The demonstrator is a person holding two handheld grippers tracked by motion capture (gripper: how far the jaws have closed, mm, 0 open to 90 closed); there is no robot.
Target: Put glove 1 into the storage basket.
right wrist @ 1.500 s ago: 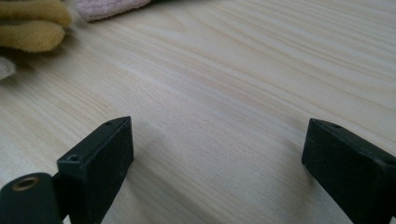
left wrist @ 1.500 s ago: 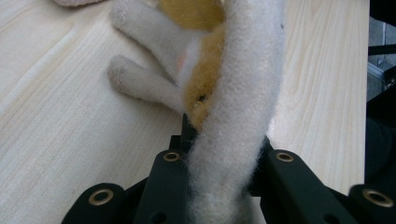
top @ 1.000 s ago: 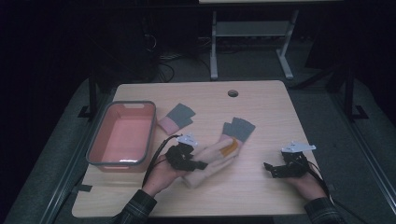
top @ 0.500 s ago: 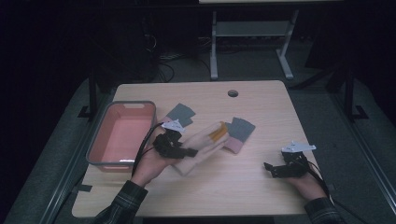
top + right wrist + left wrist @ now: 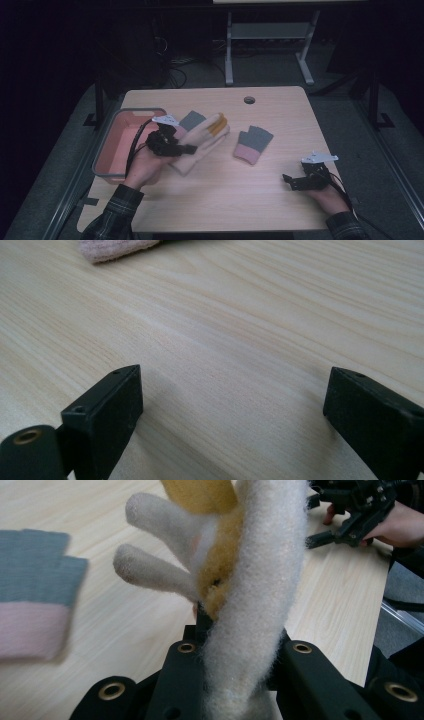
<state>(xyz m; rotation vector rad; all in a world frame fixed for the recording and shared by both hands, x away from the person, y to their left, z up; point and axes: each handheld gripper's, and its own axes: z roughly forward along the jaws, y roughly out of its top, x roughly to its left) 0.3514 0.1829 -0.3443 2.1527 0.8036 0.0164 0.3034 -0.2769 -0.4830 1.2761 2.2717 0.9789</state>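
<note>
we see the cream glove (image 5: 200, 145) with orange fingers lifted off the tabletop (image 5: 260, 200), just right of the pink bin (image 5: 107, 150), clamped in our left tongs (image 5: 172, 145). grey-pink mitten (image 5: 252, 144) lies right of it. right tongs (image 5: 295, 181) released, near right edge.

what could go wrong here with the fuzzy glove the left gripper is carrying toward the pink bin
1. The left gripper pinches only a narrow fold of the cream glove, so the fluffy fabric might slip out before it reaches the pink bin.
2. The glove's loose fingers hang out over the table near the grey and pink glove; a low swing could drag that one.
3. The right gripper rests open, far off, too distant to catch a drop.
</note>
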